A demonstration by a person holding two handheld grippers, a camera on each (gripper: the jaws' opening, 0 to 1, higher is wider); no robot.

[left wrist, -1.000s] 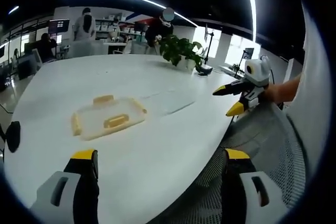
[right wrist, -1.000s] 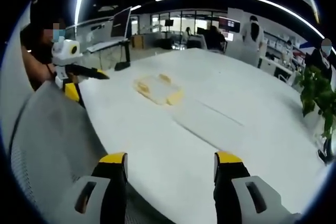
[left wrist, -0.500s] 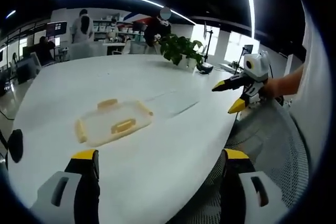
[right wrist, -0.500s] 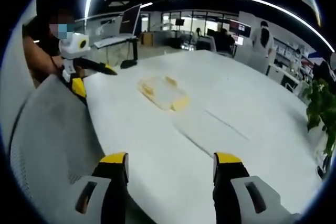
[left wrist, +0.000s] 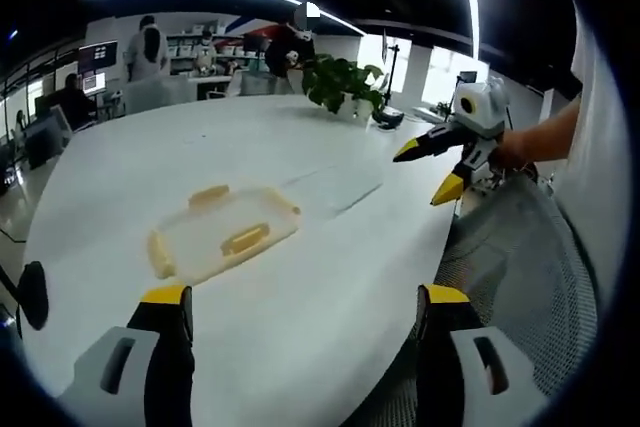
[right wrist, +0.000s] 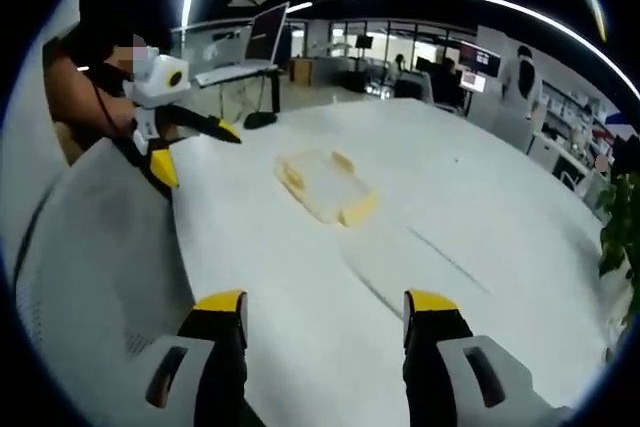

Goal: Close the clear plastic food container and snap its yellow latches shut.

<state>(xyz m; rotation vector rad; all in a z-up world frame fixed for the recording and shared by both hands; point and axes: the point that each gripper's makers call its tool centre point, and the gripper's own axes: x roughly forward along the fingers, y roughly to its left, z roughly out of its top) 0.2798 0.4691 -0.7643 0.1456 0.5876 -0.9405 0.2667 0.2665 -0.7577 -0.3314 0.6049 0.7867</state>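
Note:
A clear plastic food container (left wrist: 222, 233) with yellow latches lies flat on the big white table (left wrist: 200, 157), its lid resting on top. In the right gripper view the container (right wrist: 322, 187) sits mid-table, ahead and slightly left. My left gripper (left wrist: 300, 307) stands open near the table's front edge, well short of the container, nothing between its jaws. My right gripper (right wrist: 322, 309) is open too, over the table edge. The right gripper (left wrist: 438, 169) shows at the right of the left gripper view, jaws apart. The left gripper (right wrist: 190, 147) shows at the left of the right gripper view.
A grey mesh chair back (left wrist: 520, 277) lies close at the table's edge, the chair back (right wrist: 90, 247) also in the right gripper view. A potted plant (left wrist: 340, 87) stands at the table's far side. People, desks and monitors fill the office behind.
Both cameras have moved forward a little; the container looks slightly larger and nearer. The other gripper in each view has risen a bit. All jaws stay open.

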